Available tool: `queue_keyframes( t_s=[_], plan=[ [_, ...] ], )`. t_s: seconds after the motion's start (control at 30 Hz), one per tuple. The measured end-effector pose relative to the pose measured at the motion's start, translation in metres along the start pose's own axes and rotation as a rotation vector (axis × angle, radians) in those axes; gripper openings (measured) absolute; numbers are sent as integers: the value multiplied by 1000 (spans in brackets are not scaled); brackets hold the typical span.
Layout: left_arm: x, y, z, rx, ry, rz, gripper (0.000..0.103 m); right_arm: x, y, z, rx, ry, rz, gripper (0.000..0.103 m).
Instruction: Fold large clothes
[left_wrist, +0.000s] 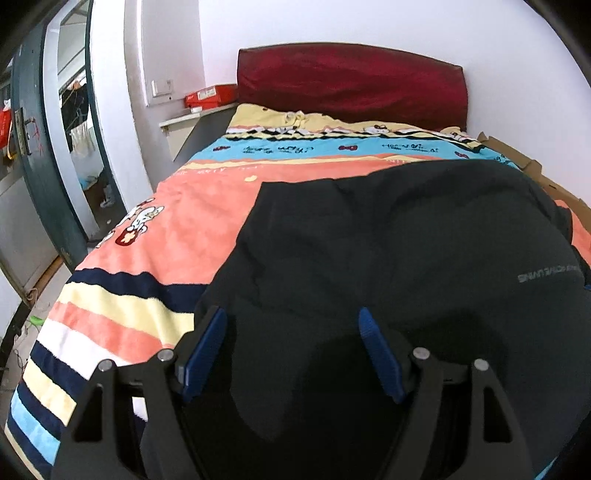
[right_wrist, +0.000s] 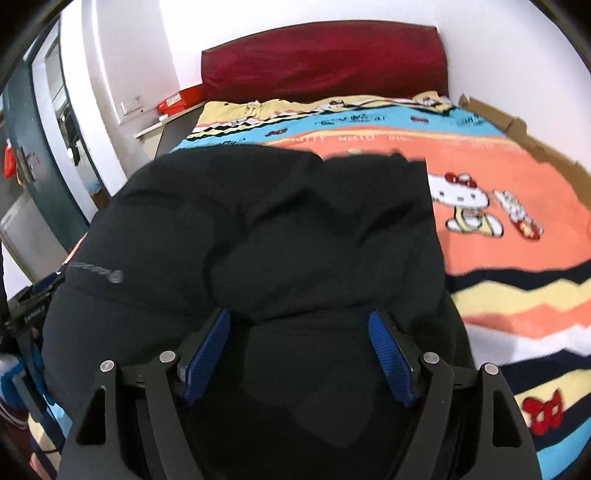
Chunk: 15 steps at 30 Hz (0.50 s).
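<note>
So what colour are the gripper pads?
Blue, ribbed pads; clearest in the right wrist view.

The black garment (left_wrist: 406, 240) hides most of the blanket (left_wrist: 207, 206) under it, and its near end is cut off by the lower edge in both views. The grey print (left_wrist: 546, 277) on the garment is too small to read. The blanket beside the garment looks blurred in the right wrist view.
</note>
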<state>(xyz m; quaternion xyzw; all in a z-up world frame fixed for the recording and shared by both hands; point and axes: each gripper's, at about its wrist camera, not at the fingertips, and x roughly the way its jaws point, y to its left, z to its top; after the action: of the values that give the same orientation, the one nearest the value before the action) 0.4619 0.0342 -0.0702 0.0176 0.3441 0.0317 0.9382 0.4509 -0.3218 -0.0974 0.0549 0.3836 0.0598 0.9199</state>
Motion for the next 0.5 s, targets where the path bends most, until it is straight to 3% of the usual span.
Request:
queue_keyframes(
  t_s=[0.23, 0.5],
  plan=[
    [-3, -2, -11, 3, -35, 11, 74, 0, -3, -6, 4, -24, -8, 76],
    [-29, 12, -19, 16, -53, 38, 74, -34, -8, -15, 10, -63, -31, 76]
  ],
)
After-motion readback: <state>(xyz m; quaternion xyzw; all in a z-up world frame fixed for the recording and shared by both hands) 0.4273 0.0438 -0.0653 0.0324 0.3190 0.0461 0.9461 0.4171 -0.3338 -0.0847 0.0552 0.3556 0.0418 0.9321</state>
